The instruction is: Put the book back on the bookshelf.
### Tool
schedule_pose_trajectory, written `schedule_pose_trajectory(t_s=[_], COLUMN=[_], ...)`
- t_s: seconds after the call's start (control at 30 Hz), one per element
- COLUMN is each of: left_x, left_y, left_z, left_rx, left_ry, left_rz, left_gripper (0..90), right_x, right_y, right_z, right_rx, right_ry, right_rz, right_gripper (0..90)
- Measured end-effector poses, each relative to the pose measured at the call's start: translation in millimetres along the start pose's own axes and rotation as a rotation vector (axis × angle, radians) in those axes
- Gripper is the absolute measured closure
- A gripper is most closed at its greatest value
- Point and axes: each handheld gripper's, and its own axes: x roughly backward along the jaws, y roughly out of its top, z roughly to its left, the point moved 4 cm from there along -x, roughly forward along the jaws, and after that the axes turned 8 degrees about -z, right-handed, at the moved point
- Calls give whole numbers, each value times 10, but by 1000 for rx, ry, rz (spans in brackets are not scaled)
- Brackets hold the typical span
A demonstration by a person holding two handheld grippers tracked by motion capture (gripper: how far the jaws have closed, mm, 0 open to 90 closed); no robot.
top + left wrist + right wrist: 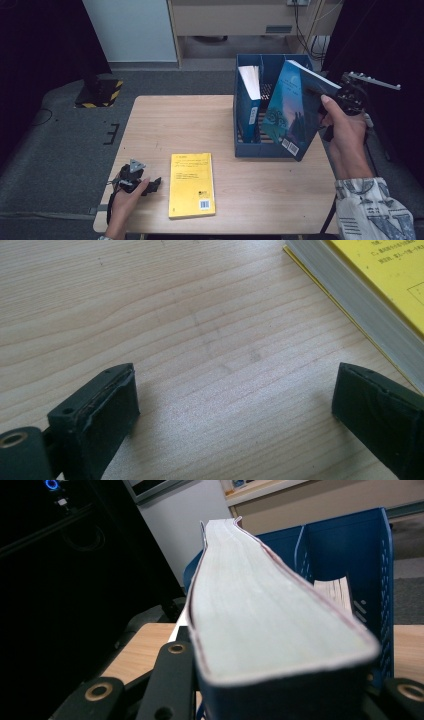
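High view: right gripper (320, 97) pinched blue book (292, 107) tilted over blue file holder (245, 150); left gripper (156, 183) jaws spread, resting beside yellow book (191, 184).

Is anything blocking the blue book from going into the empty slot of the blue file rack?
Nothing visible does. The right gripper holds the blue paperback book tilted in front of the blue plastic file rack, whose right slot looks empty; the other blue book stands in the left slot.
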Motion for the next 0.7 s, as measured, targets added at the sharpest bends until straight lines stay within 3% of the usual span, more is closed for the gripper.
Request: schedule_pose_trajectory(t_s=[0.4,0.7], left_x=[-3,-8], left_y=[3,8], left_z=[1,-1], left_rx=[2,6], left_ry=[-3,-5], left_rz=[-1,-2], left_gripper=[40,40], right_x=[-323,-527], right_y=[-29,-74], right_z=[38,36], right_rx=[67,97], right_ry=[-99,-145], right_rz=[3,23], right_gripper=[732,735])
